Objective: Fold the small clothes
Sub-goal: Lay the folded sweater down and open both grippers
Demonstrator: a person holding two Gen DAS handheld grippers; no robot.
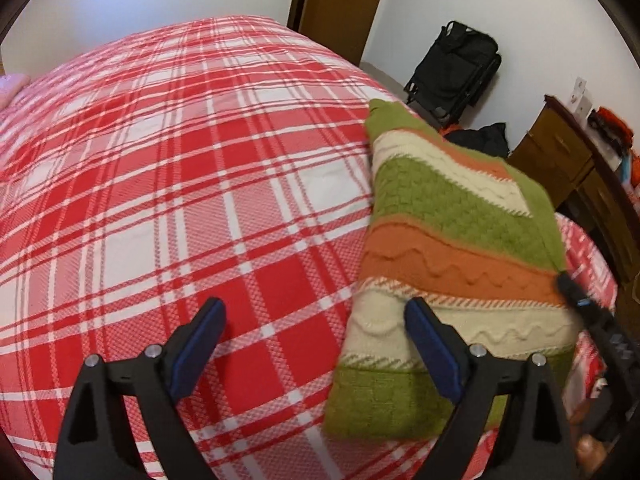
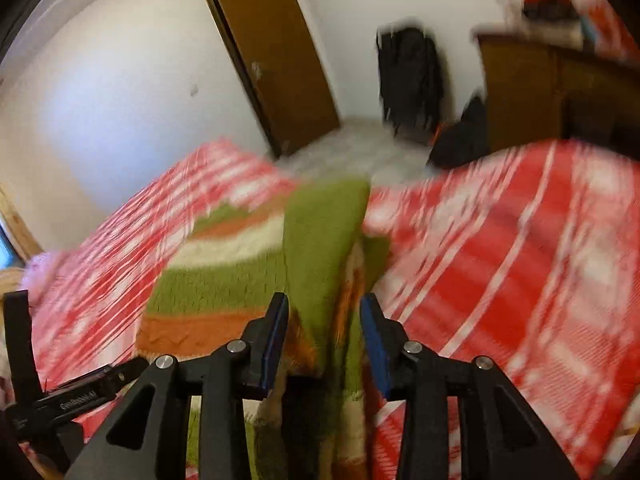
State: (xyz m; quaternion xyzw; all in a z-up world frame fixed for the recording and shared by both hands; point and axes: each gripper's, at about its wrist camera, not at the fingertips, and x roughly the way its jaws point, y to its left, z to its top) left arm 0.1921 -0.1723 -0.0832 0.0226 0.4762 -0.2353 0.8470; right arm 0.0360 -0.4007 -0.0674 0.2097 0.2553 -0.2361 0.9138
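Note:
A small knitted sweater (image 1: 452, 248) with green, orange and cream stripes lies partly folded on the red plaid bed (image 1: 180, 184). My left gripper (image 1: 316, 344) is open and empty, low over the bed; its right finger overlaps the sweater's near left edge. My right gripper shows in the left wrist view (image 1: 576, 296) at the sweater's right edge. In the blurred right wrist view the right gripper (image 2: 324, 336) has its jaws around a raised green fold of the sweater (image 2: 320, 248); the jaws stand partly apart with the cloth between them.
The bed's far edge (image 1: 360, 68) drops to the floor. A brown door (image 1: 340, 4), a black bag (image 1: 456, 68) and a wooden dresser (image 1: 568, 160) with clutter stand beyond it. A pink cloth (image 2: 40, 272) lies at the bed's left.

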